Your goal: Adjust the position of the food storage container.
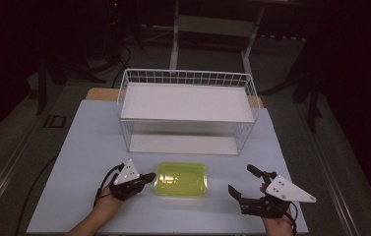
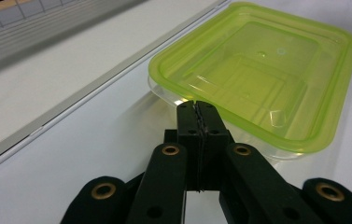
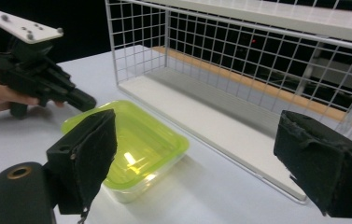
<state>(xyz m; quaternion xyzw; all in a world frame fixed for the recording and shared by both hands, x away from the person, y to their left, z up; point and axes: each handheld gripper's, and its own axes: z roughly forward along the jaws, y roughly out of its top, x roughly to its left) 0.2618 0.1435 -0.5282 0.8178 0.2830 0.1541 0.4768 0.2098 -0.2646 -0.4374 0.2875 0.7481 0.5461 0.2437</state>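
Observation:
A clear shallow container with a translucent lime-green lid [image 1: 181,179] lies on the pale table near its front edge. My left gripper [image 1: 146,178] is shut with nothing in it, its tip right at the container's left rim; in the left gripper view the closed jaws [image 2: 196,105] point at the lid's [image 2: 262,70] near edge. My right gripper [image 1: 240,179] is open, a short way to the right of the container and angled toward it. In the right gripper view its wide-apart jaws [image 3: 204,163] frame the container [image 3: 150,135], with the left gripper [image 3: 82,100] beyond it.
A white wire rack [image 1: 188,110] with a solid upper shelf and a white base board stands just behind the container; its mesh wall [image 3: 239,60] is close ahead of the right gripper. Bare table [image 1: 89,142] lies on the left and right sides.

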